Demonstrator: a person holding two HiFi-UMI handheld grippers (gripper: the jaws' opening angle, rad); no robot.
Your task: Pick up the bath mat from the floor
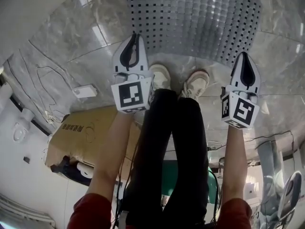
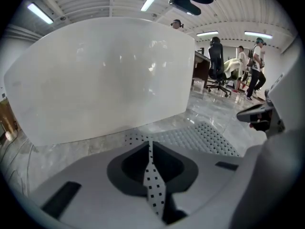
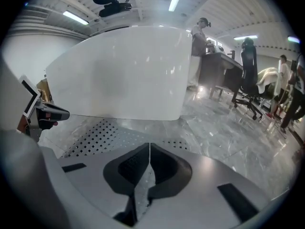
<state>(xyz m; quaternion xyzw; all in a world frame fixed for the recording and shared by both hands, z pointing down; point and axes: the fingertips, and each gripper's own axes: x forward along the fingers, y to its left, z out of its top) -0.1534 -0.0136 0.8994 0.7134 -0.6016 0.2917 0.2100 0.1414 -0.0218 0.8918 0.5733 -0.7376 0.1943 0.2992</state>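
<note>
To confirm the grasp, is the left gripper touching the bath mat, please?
Touching. The left gripper view shows the left gripper shut on a fold of the bath mat.

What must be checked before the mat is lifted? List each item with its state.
1. Left gripper shut on the bath mat, a strip of it pinched between the jaws: ok.
2. Right gripper shut on the mat's near edge as well: ok.
3. The two grips sit apart, towards opposite ends of the near edge: ok.
4. Shoes off the mat, on the floor just short of its edge: ok.
5. Cables lie left of the mat, apart from it: ok.
6. Far edge free of the white tub: cannot tell, as the head view cuts that edge off.
</note>
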